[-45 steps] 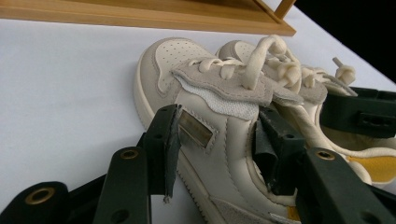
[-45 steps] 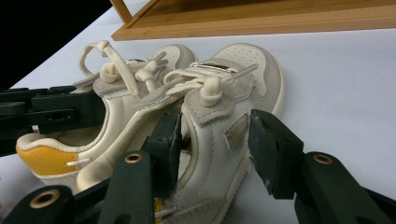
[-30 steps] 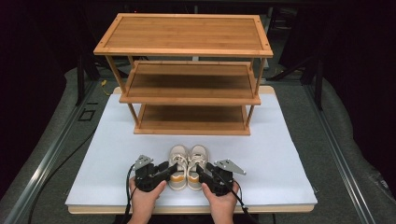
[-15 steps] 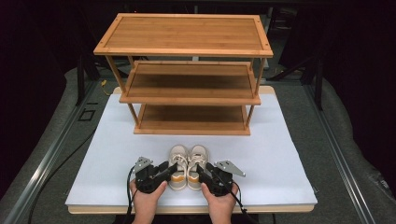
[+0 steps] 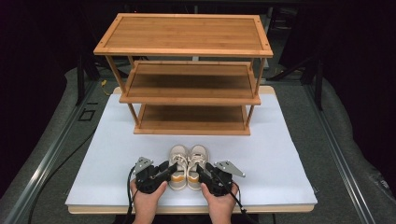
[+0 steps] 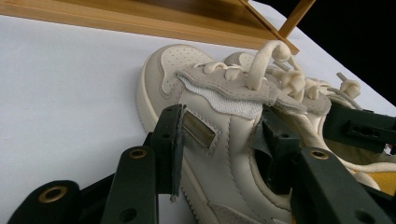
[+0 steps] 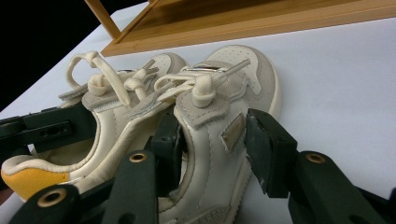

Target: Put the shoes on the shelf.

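A three-tier wooden shoe rack (image 5: pixel 184 74) is seen standing at the far part of a white table top (image 5: pixel 280 163); all three shelves are bare. A pair of small cream shoes lies near the table's front edge, toes toward the rack, the two touching side by side.

The left gripper (image 5: pixel 161 172) is set astride the left shoe (image 5: pixel 177 163): one jaw is placed against the outer side wall, the other inside the collar, clamped on that wall. The right gripper (image 5: pixel 205 171) is likewise closed on the outer wall of the right shoe (image 5: pixel 197 161).

Risks are judged as follows. Each hold is taken on soft upper material only; under lift the wall may fold and the shoe may swing or slip free. The loose laces (image 6: pixel 275 70) could be snagged by a jaw. If the rack is the destination, a toe may be struck against a shelf edge.
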